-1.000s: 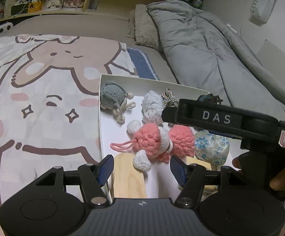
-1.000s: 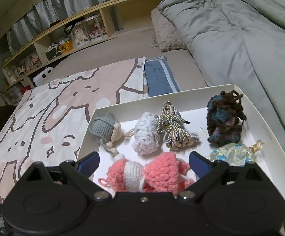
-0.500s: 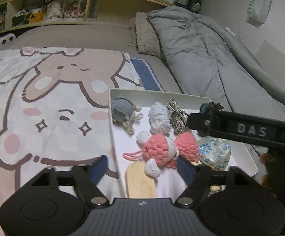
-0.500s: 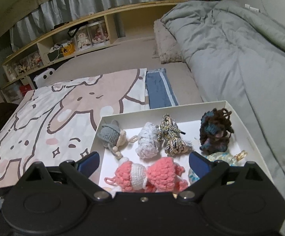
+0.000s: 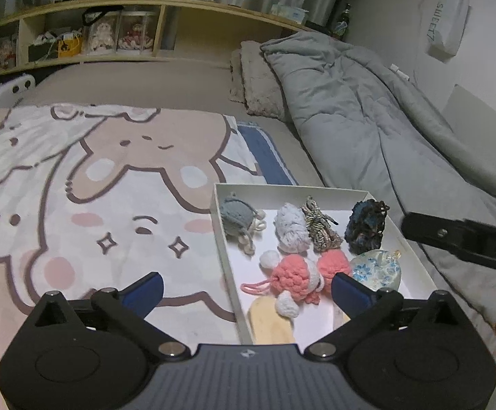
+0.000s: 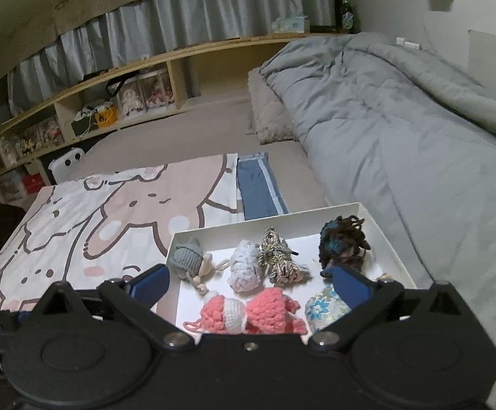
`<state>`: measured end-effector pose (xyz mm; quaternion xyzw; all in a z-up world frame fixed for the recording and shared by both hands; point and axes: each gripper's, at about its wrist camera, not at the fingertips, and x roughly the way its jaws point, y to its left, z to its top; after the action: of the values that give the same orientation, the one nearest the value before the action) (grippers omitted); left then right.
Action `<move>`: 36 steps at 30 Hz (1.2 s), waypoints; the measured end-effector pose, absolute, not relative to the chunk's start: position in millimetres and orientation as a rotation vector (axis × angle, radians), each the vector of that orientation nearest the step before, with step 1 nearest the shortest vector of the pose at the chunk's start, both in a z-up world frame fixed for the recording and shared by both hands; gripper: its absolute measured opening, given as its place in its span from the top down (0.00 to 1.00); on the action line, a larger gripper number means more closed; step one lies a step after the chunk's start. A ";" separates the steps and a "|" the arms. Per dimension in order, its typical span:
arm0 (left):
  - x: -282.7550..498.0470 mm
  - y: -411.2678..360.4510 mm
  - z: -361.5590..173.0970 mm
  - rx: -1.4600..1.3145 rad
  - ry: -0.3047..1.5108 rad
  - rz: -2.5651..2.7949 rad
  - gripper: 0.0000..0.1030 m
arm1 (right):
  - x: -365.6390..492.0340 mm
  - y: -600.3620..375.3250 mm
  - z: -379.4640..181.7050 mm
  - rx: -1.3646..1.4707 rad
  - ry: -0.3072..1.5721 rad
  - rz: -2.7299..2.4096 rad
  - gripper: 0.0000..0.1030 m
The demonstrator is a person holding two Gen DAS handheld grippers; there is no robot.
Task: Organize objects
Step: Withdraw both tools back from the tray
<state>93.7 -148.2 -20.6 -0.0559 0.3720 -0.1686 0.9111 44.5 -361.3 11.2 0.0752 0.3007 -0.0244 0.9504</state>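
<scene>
Both hand-held grippers have backed off the white tray (image 5: 221,235).

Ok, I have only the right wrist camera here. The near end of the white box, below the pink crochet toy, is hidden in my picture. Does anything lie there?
Observer: Yes. In the left wrist view a pale flat wooden piece with a rounded end lies on the floor of the white cardboard box, just in front of the pink and white crochet toy.
Operator: And the left tongs, do they hold something?
Observer: No. The left tongs hang open over the near left part of the box. Their jaws have just been opening, and nothing is gripped between them.
</scene>
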 end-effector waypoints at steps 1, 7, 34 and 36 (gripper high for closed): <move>92.5 -146.4 -18.6 -0.107 0.764 -0.347 0.00 | 40.7 -360.9 13.2 0.152 0.611 -0.052 0.00; 83.0 -135.9 -5.2 -0.060 0.741 -0.345 0.00 | 19.7 -354.7 22.6 0.114 0.606 -0.072 0.00; 19.8 -107.9 24.8 0.066 0.580 -0.407 0.00 | -65.6 -337.1 18.9 0.106 0.571 -0.134 0.00; 19.7 -106.2 23.0 0.065 0.581 -0.411 0.00 | -68.9 -335.6 17.0 0.104 0.574 -0.140 0.00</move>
<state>19.7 -106.2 23.0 0.0317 0.2843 -0.2013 0.9368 -68.9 -335.6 17.0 0.0514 0.2827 -0.0688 0.9554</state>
